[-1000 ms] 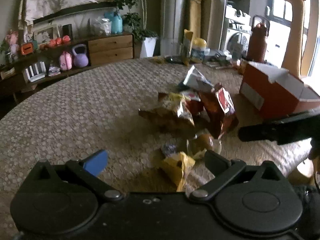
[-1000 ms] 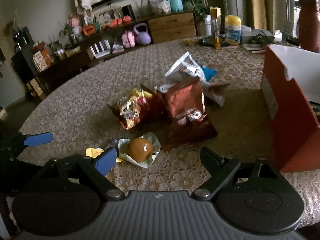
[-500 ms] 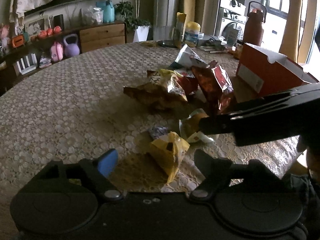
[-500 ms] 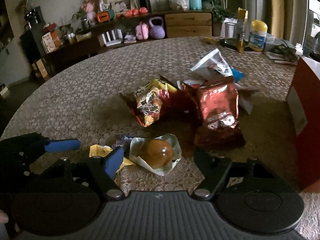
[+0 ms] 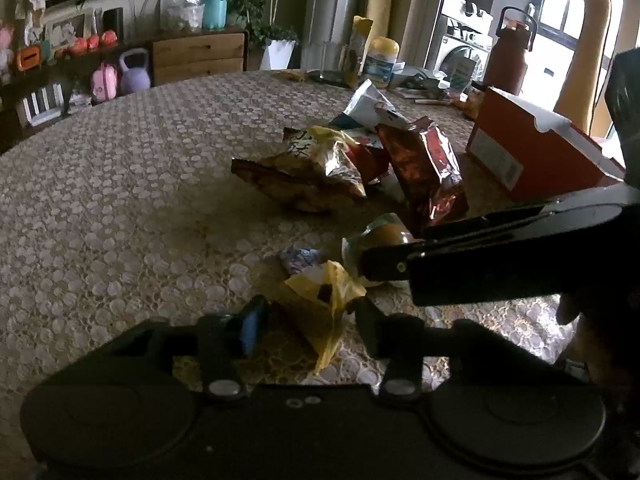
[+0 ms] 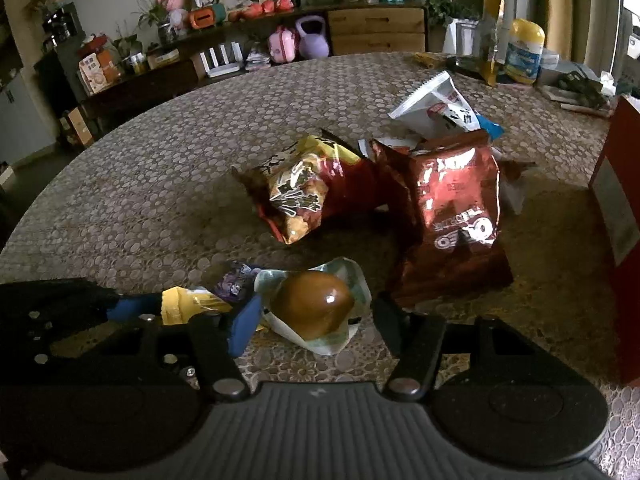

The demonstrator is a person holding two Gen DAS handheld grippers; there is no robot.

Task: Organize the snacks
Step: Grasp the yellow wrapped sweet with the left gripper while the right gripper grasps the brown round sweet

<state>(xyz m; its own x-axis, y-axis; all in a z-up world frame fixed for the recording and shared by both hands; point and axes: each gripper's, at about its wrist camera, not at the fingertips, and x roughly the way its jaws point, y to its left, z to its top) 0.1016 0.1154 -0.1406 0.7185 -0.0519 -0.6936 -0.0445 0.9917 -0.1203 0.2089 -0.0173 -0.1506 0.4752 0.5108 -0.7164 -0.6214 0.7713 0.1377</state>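
On the patterned round table (image 6: 152, 184), the left gripper (image 5: 306, 318) is sitting low over a small yellow packet (image 5: 320, 300). Its jaws have just been closing and are standing narrow on either side of the packet; the black finger is lying against the wrapper's right edge, but whether the blue pad (image 5: 250, 326) is pressing the other side I cannot tell. The packet is crumpled, its long axis running from the table up and away from the camera. Just beyond it a tiny purple wrapper (image 6: 236, 280) is lying flat.

To the right, the right gripper (image 6: 310, 322) is straddling a clear pouch holding a glossy brown round snack (image 6: 316, 306). Its jaws have also just been closing and are standing about halfway, with the pouch between them and a little gap showing at each finger. The pouch is lying with its open, flared end pointing away towards the bags.

Further back a yellow-and-red chip bag (image 6: 304, 192) is lying on its side, long axis running left to right. Beside it a red foil bag (image 6: 456, 208) is leaning, top pointing away, with a white bag (image 6: 436, 108) behind it.

At the far right the orange box (image 5: 532, 152) is standing open; what is inside it is hidden.
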